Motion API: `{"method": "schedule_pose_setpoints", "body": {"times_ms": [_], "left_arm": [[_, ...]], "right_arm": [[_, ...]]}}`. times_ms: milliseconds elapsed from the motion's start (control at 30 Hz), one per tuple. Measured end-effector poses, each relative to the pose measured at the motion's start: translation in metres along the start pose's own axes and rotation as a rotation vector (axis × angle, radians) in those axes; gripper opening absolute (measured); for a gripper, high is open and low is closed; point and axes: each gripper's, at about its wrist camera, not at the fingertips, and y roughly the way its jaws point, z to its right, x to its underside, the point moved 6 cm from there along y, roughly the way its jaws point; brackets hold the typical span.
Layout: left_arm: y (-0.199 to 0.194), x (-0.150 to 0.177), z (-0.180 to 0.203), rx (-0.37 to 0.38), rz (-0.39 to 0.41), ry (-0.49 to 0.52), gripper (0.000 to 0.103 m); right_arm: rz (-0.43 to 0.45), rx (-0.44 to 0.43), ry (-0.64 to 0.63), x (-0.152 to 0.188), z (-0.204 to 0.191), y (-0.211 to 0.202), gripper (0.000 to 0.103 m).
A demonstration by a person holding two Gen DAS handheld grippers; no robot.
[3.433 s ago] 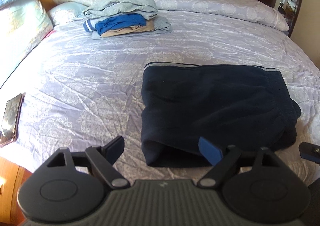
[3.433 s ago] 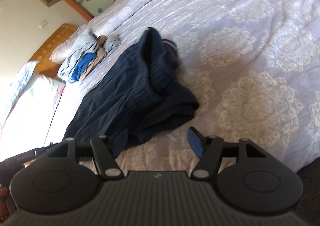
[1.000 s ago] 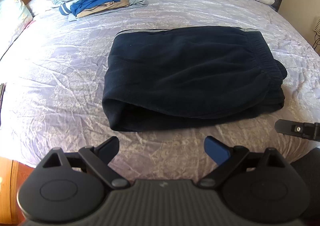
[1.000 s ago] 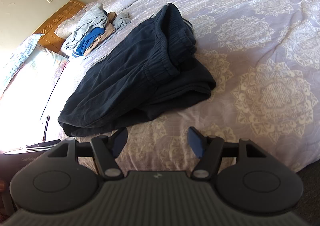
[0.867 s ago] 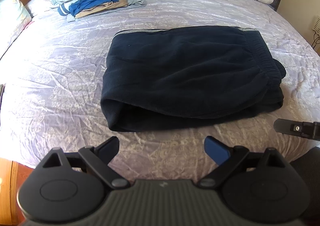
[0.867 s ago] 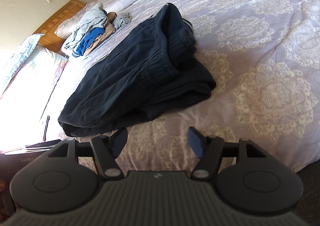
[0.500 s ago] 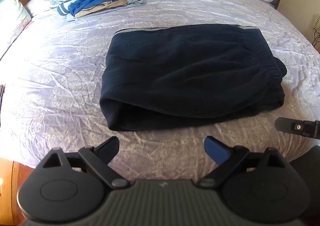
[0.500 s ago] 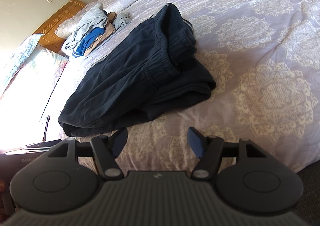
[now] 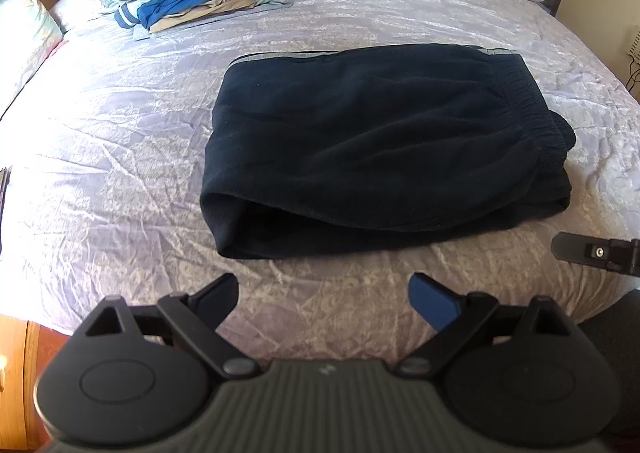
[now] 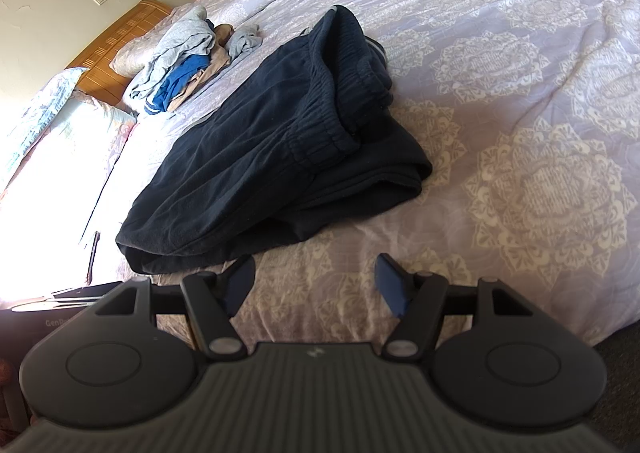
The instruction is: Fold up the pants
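Observation:
Dark navy pants (image 9: 372,141) lie folded into a rectangle on the lavender bedspread (image 9: 120,125), waistband to the right. They also show in the right wrist view (image 10: 272,157), with the elastic waistband bunched on top. My left gripper (image 9: 324,293) is open and empty, held back from the near edge of the pants. My right gripper (image 10: 316,281) is open and empty, just short of the pants' near right corner. One finger of the right gripper shows at the right edge of the left wrist view (image 9: 596,253).
A stack of folded clothes (image 9: 192,1) sits at the far left by the pillows (image 9: 24,25) and wooden headboard (image 10: 116,37). A phone edge (image 9: 3,185) lies at the bed's left side. The bed's near edge drops to dark floor (image 10: 616,357).
Both grippers have pulled back from the pants since 3.4 s ago, leaving them folded. Over the last second almost nothing has moved.

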Motion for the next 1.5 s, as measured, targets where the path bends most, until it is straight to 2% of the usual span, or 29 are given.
{"method": "schedule_pose_setpoints", "body": {"times_ms": [633, 1033, 1200, 1300, 1367, 1433, 1500], "left_arm": [[0.001, 0.0, -0.002, -0.016, -0.008, 0.001, 0.095], [0.003, -0.006, -0.021, -0.04, 0.001, -0.027, 0.095], [-0.006, -0.014, -0.04, 0.01, 0.018, -0.036, 0.095], [-0.021, -0.029, -0.067, 0.086, 0.07, -0.099, 0.095], [-0.026, -0.042, -0.086, 0.099, 0.098, -0.135, 0.097], [-0.024, -0.056, -0.103, 0.106, 0.105, -0.16, 0.098], [-0.013, -0.067, -0.115, 0.151, 0.082, -0.191, 0.098]], "right_arm": [[0.001, -0.003, -0.004, 0.001, 0.0, 0.0, 0.068], [0.008, -0.003, -0.006, -0.003, 0.0, -0.003, 0.068], [0.027, 0.015, 0.004, -0.012, 0.009, -0.01, 0.068], [0.056, 0.022, 0.016, -0.022, 0.018, -0.018, 0.068], [0.085, 0.019, 0.019, -0.033, 0.024, -0.025, 0.068], [0.123, 0.0, 0.023, -0.045, 0.03, -0.031, 0.074], [0.152, -0.022, 0.034, -0.056, 0.037, -0.032, 0.089]]}}
